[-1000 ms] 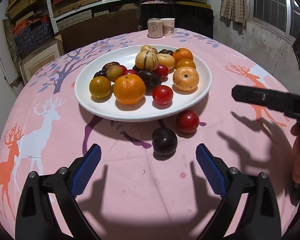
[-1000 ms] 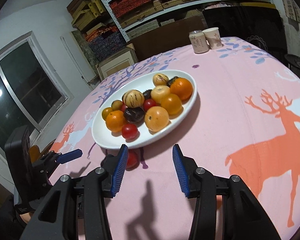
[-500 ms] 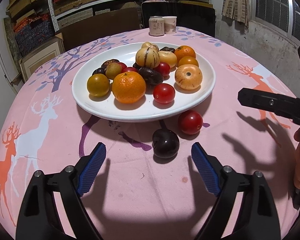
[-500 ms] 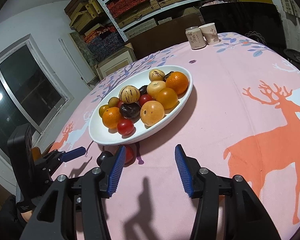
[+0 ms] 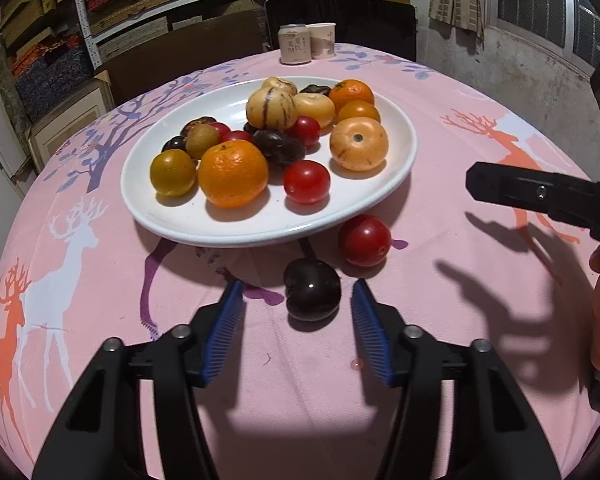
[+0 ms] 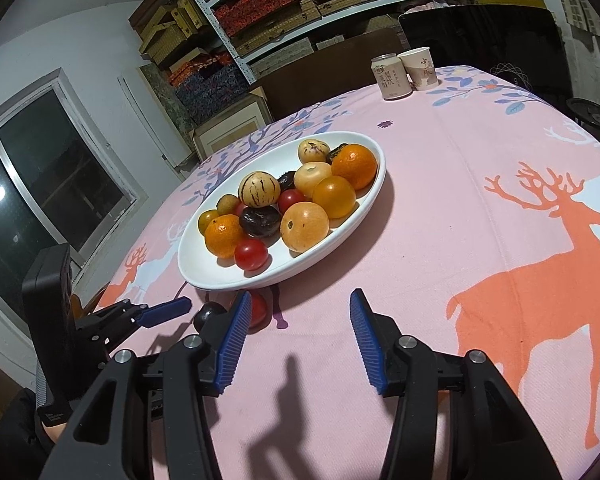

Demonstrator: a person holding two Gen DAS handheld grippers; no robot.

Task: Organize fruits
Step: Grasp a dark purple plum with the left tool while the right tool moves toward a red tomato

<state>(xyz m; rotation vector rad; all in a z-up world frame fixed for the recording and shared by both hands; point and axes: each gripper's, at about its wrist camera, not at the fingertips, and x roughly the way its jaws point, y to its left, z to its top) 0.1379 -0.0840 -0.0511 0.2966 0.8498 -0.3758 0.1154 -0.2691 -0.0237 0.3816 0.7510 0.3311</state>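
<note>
My left gripper [image 5: 298, 312] is open around the dark plum [image 5: 312, 289] on the desk [image 5: 440, 400], just beside the plate [image 5: 180, 216]; my right gripper [image 6: 296, 332] hangs open. Round and glossy, the plum could roll away if one finger touches first.

Left hand-held gripper [image 5: 298, 292] low, jaws spread wide; right hand-held gripper [image 6: 296, 312] likewise agape, empty.

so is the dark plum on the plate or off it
Off. The dark plum lies on the tablecloth in front of the plate, between the open left gripper fingers.
</note>
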